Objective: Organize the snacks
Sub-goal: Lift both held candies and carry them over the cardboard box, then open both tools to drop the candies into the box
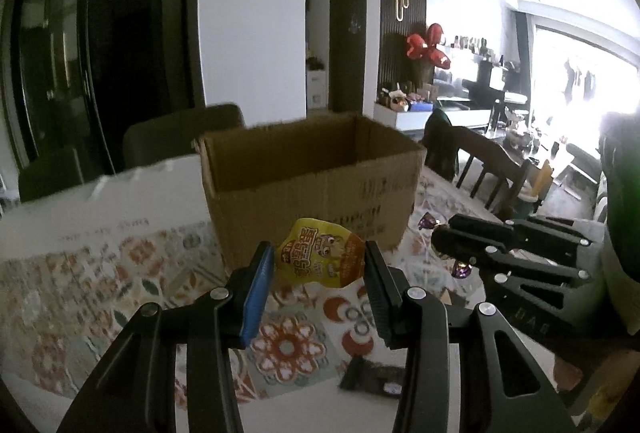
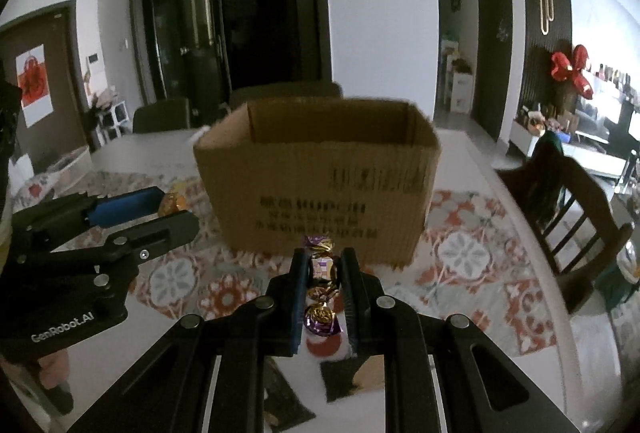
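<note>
An open brown cardboard box (image 1: 312, 169) stands on the patterned tablecloth; it also shows in the right wrist view (image 2: 320, 169). My left gripper (image 1: 320, 261) is shut on a yellow snack pouch (image 1: 320, 253) and holds it above the table in front of the box. My right gripper (image 2: 324, 269) is shut on a purple and gold wrapped candy (image 2: 322, 267), also in front of the box. The right gripper shows in the left wrist view (image 1: 452, 245) at the right; the left gripper shows in the right wrist view (image 2: 168, 211) at the left.
Dark flat snack packets lie on the table near me (image 1: 372, 377) (image 2: 344, 373). Dark chairs stand behind the table (image 1: 180, 137) and a wooden chair at the right (image 2: 576, 209). The table edge curves at the right (image 2: 560, 313).
</note>
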`<state>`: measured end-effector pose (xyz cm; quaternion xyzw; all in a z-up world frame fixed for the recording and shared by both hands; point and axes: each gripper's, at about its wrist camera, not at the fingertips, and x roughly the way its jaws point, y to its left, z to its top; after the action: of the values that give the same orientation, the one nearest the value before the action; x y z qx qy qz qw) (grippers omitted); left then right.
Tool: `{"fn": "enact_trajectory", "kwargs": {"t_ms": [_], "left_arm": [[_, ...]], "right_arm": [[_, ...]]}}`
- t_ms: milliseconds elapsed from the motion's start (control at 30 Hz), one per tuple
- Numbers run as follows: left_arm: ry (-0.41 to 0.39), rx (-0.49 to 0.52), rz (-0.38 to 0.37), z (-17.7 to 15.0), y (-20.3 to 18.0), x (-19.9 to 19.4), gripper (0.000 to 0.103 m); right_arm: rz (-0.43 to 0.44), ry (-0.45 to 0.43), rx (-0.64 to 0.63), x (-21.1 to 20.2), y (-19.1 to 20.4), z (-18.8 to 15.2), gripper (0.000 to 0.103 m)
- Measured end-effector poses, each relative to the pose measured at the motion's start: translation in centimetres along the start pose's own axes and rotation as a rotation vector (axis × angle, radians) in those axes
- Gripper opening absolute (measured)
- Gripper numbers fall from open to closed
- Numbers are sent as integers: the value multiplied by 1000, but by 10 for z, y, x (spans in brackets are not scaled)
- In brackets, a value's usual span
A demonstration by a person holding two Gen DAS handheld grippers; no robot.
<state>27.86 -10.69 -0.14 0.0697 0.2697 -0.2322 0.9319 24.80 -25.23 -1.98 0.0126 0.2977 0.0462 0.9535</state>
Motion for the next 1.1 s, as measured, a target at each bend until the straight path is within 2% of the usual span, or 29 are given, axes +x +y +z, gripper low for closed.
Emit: {"fn": "enact_trajectory", "kwargs": {"t_ms": [267,500,733,1100], "left_arm": [[-62,19,38,40,5,-1,44],[-53,-4,41,74,13,18,44],[-28,-20,52,95,19,40,44],[56,-51,58,107,31,80,44]], "right_arm": [[-2,-94,6,-7,-12,42,18],[13,-139,-18,-4,-17,77,18],[25,-138,-30,11,-25,102,18],[9,-73,-51,52,-35,120,18]]}}
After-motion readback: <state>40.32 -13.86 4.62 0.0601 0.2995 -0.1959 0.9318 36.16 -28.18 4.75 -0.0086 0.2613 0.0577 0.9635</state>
